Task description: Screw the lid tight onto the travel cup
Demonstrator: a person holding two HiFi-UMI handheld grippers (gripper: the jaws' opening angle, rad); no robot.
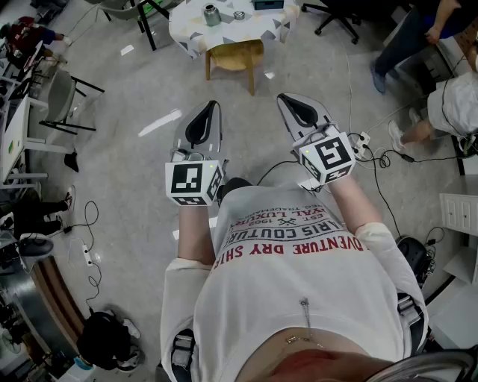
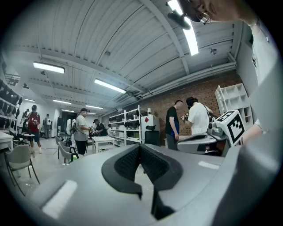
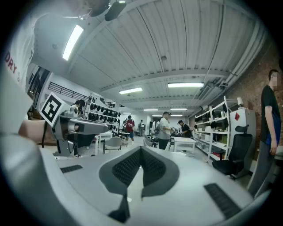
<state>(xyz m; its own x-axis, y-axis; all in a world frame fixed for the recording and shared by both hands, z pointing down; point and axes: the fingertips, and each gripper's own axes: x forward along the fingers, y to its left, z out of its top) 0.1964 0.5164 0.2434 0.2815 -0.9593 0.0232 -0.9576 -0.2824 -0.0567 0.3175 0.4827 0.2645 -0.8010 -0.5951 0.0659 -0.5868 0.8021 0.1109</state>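
Left tool (image 2: 140, 146): jaws together, empty; I hold it level.
Right tool (image 3: 140, 149): likewise closed, empty.
Travel cup (image 1: 212, 14): upright on far bench (image 1: 188, 33), well apart from both.
Lid (image 1: 239, 15): probably the small thing near it.

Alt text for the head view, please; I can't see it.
The left gripper and right gripper are shut and empty, held level before the person's chest. Far ahead, the cup and lid sit apart on a small table, a stool before it.

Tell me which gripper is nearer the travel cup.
Left. The left gripper points almost straight at the travel cup; the right gripper stands further right. Both are far off.
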